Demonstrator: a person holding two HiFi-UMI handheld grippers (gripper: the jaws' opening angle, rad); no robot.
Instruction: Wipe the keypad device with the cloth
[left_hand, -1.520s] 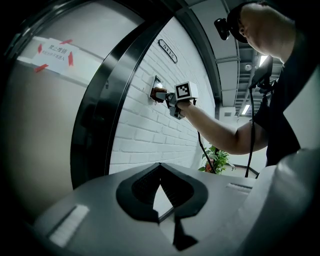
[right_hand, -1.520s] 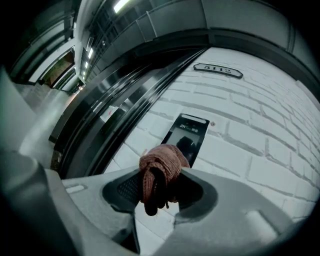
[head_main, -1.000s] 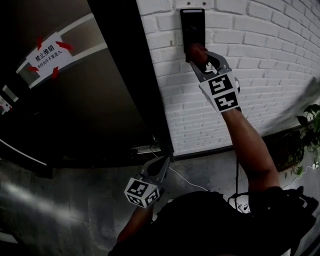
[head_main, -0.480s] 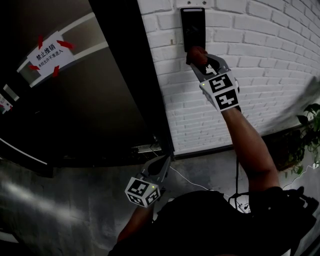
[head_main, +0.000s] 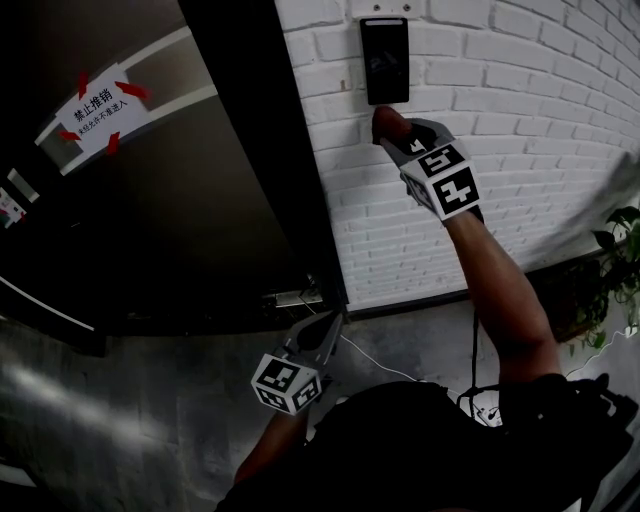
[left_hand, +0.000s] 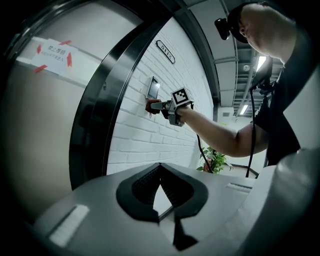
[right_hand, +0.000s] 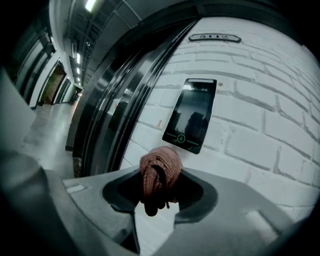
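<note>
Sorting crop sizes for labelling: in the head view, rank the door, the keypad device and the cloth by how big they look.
1. door, by far
2. keypad device
3. cloth, a small bunched wad

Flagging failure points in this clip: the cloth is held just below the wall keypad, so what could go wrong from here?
1. The cloth sits below the keypad, over the bare brick wall. A stroke from here may rub brick and miss the screen.
2. The cloth is a small bunched wad in the right gripper, so the hard jaws might touch the glossy keypad face.
3. The wad looks pinched at one end and could slip out under pressure.
</note>
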